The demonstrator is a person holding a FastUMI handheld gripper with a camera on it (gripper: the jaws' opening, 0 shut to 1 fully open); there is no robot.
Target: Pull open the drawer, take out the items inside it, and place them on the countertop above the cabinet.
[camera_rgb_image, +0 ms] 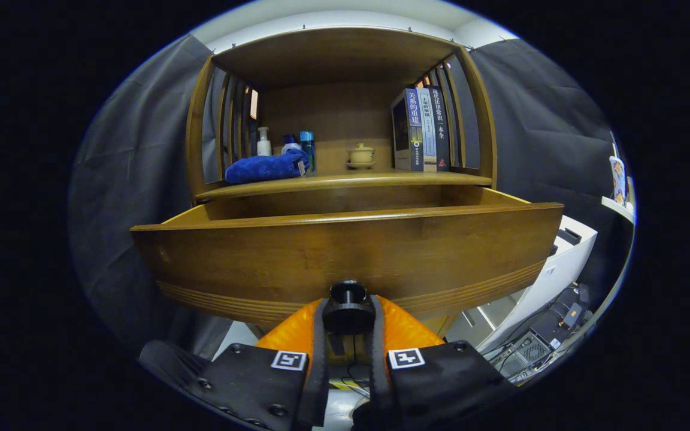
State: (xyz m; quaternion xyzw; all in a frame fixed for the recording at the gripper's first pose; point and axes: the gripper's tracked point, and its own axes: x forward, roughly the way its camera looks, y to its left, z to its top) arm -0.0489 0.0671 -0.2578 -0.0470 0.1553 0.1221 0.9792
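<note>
Wooden countertop (345,179) (above the drawer) with blue cloth (267,167), bottles (285,146), teacup (360,155), books (421,130).

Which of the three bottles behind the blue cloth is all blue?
The rightmost bottle, nearest the lidded cup; the other two have white bodies. The gripper grips the drawer knob.

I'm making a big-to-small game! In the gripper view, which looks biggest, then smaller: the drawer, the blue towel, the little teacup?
1. Drawer, but it's nearest the camera.
2. Blue towel.
3. Teacup.
The tool grips the drawer's knob.
</note>
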